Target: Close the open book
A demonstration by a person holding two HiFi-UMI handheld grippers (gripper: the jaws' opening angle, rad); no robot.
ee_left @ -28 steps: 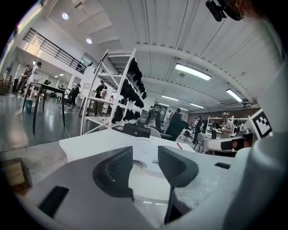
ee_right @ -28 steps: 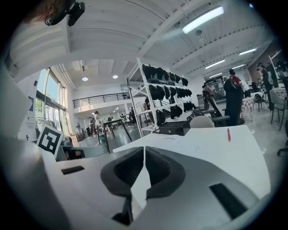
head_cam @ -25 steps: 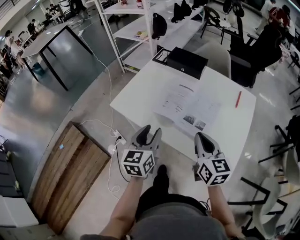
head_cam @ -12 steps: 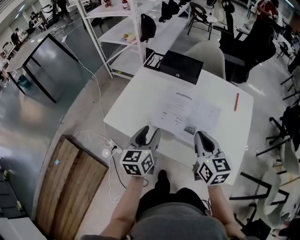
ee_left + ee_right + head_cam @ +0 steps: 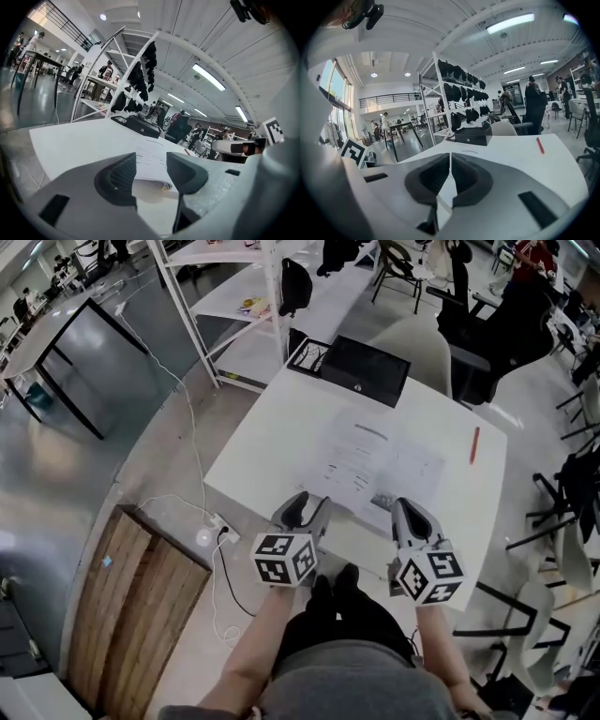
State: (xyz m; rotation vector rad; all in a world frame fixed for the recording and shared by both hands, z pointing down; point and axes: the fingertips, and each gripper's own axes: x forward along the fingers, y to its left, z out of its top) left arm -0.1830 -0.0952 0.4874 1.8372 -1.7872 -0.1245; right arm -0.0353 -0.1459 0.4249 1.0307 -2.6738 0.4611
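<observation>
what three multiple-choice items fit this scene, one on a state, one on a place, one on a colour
1. The book on the white table is: A) shut B) open, pages up C) standing upright
2. The red pen lies: A) on the book's pages B) tucked under the book C) on the table, right of the book
3. The box at the table's far edge is: A) white B) black C) blue
B: both pages lie spread flat. C: bare tabletop separates pen from book. B: its casing is dark throughout.

Book (image 5: 375, 465): matt white paper. Table (image 5: 272, 442): smooth white top. Floor (image 5: 84, 456): glossy grey. Panel (image 5: 141, 615): grained wood planks.
</observation>
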